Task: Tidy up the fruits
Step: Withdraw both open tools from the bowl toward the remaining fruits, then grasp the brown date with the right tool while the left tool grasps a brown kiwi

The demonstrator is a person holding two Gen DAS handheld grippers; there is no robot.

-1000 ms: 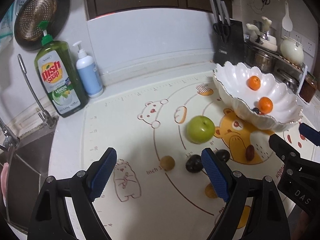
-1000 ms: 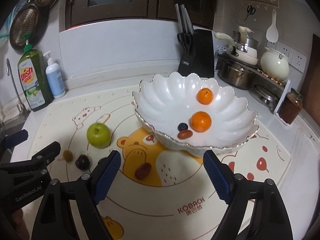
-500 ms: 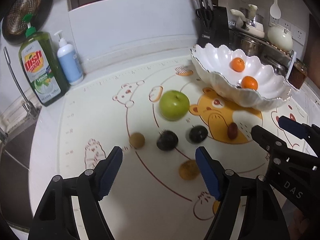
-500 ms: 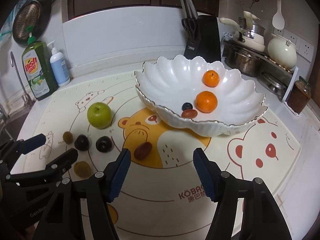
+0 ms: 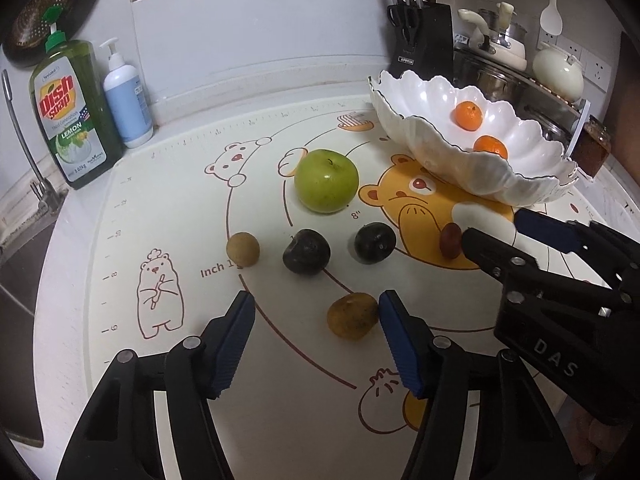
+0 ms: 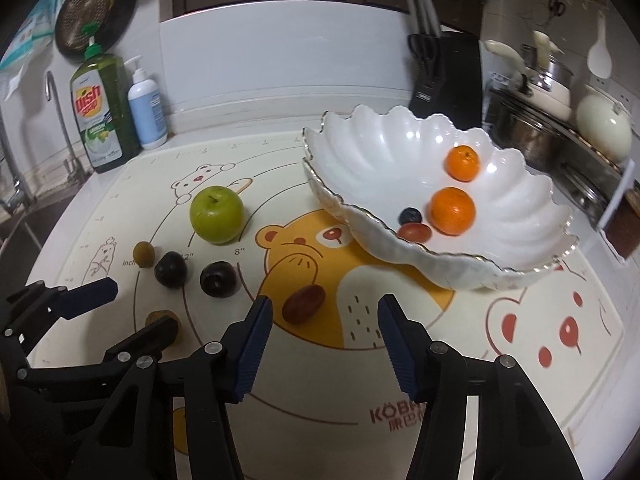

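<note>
My left gripper (image 5: 316,340) hangs low over the mat with its jaws closing. A yellow-brown fruit (image 5: 352,316) lies between its fingertips, close to the right pad, which is not pressing on it. My right gripper (image 6: 324,332) is closing too, with a red date (image 6: 303,309) on the mat just ahead of its tips. Beyond them lie a green apple (image 5: 326,180), two dark plums (image 5: 306,256) (image 5: 374,243) and a small brown fruit (image 5: 243,249). The white scalloped bowl (image 6: 380,152) holds two oranges (image 6: 452,211), a blueberry (image 6: 411,216) and a red fruit (image 6: 415,232).
A dish soap bottle (image 5: 70,120) and a pump bottle (image 5: 126,100) stand at the back left by the sink tap (image 5: 24,140). A knife block (image 5: 424,40), pots (image 6: 532,128) and a jar (image 5: 592,148) crowd the back right. The printed mat (image 5: 280,400) covers the counter.
Both grippers have sunk toward the mat and their jaws have narrowed. The yellow-brown fruit has come between the left fingers, and the red date now lies just ahead of the right ones.
</note>
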